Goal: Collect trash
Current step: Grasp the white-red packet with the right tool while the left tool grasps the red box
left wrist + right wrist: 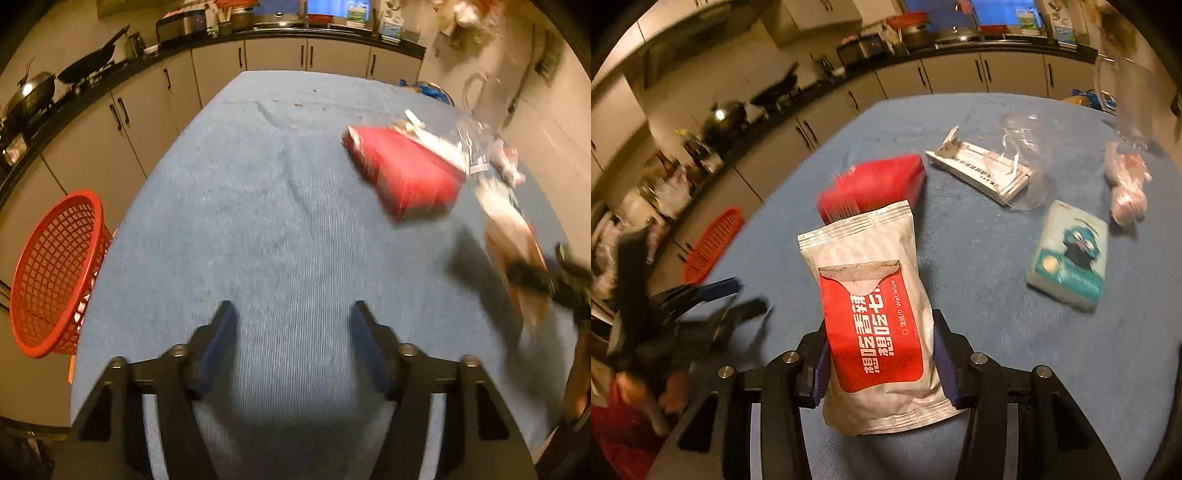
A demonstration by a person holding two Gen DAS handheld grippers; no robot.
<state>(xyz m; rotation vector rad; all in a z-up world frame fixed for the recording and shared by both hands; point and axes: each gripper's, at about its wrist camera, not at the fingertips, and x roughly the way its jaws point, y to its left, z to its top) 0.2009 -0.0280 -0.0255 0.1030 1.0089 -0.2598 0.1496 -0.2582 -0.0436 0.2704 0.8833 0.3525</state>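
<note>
My right gripper (881, 321) is shut on a white and red wet wipe pack (875, 288), its blue pads pressing the pack's two long sides above the blue tablecloth (979, 332). Just behind the pack lies a red box (875, 184). My left gripper (293, 325) is open over bare cloth at the near edge, with nothing between its fingers. In the left wrist view the red box (402, 170) lies far right, and the right gripper (546, 280) shows blurred at the right edge with the pack (513, 236). A red mesh basket (55, 273) hangs off the table's left side.
On the cloth to the right lie a flat white box (979, 170), a clear plastic cup (1023, 158) on its side, a teal tissue pack (1067, 258) and a pink crumpled wrapper (1126, 192). Kitchen counters with pans run behind and left.
</note>
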